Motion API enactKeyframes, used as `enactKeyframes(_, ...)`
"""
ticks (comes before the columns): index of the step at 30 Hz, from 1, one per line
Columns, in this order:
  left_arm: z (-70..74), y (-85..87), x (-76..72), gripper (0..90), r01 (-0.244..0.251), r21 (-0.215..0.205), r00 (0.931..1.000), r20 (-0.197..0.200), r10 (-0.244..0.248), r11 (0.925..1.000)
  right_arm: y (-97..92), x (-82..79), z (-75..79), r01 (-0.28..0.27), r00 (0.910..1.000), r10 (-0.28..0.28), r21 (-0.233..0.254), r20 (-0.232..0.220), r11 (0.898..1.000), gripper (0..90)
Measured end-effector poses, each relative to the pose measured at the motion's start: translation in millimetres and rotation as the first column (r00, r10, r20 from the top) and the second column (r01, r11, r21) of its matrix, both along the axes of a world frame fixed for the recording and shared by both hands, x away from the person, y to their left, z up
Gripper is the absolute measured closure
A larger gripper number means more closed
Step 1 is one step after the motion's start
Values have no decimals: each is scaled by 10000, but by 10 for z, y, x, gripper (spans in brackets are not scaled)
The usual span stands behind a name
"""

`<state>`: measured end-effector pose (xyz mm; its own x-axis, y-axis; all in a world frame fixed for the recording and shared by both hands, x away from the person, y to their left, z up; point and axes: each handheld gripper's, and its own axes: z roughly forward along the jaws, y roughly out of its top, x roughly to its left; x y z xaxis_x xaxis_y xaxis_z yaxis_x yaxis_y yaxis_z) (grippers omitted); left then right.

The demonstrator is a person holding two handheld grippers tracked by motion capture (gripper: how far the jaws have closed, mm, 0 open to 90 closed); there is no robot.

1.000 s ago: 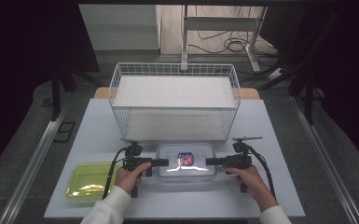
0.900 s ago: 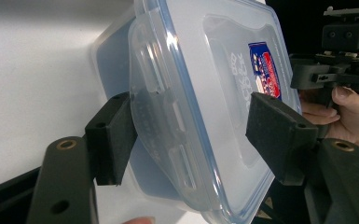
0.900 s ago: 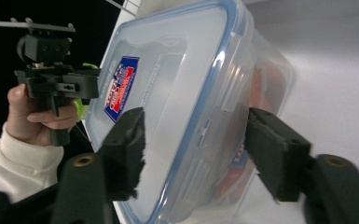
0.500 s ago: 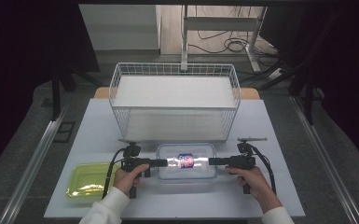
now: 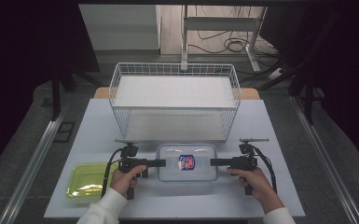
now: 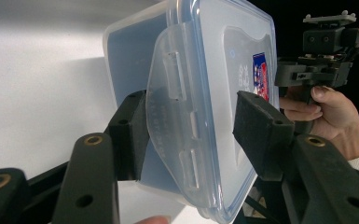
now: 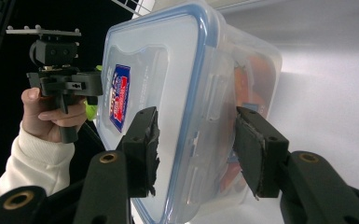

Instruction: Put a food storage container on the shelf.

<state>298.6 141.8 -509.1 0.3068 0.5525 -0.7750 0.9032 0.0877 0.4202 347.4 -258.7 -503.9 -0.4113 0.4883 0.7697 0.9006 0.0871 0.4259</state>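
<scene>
Both your grippers, left (image 5: pixel 162 163) and right (image 5: pixel 213 162), have pulled outward; fingers wide, flanking the lidded container (image 5: pixel 187 162).

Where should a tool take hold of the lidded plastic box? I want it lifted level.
Grip the plastic box at its two short ends, one tool from each side, jaws straddling the lid's rim and clip flap. The box is wide and flat, so opposite ends probably keep it level. The left tool and right tool already stand there.
</scene>
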Motion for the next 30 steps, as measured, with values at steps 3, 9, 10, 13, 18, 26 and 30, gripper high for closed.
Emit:
enactKeyframes(3,-16,24,-1,483,-63,-166,10000,-38,62,9998,-12,-3,0,-33,10000,33,94,27,10000,532)
enactKeyframes(9,-27,24,-2,481,-120,-189,9999,-44,119,9997,-5,-8,6,0,10000,0,88,56,10000,535)
enactKeyframes(10,-24,23,-2,481,-104,-166,9999,-33,103,9998,-5,-8,6,0,10000,0,88,56,10000,535)
enactKeyframes(13,-20,27,-4,483,-79,-153,10000,-14,79,9999,-2,-13,13,20,9999,-21,158,115,9999,542)
enactKeyframes(18,-12,24,-5,485,-116,-147,9999,16,116,9998,-7,-16,28,37,9998,-39,106,215,9999,548)
enactKeyframes(26,32,11,-15,489,-99,-27,9998,195,100,9999,-3,-35,57,87,9995,-88,21,313,10000,552)
enactKeyframes(30,70,-4,-23,490,-111,25,9996,272,111,9999,-8,-37,82,145,9992,-146,37,373,9999,552)
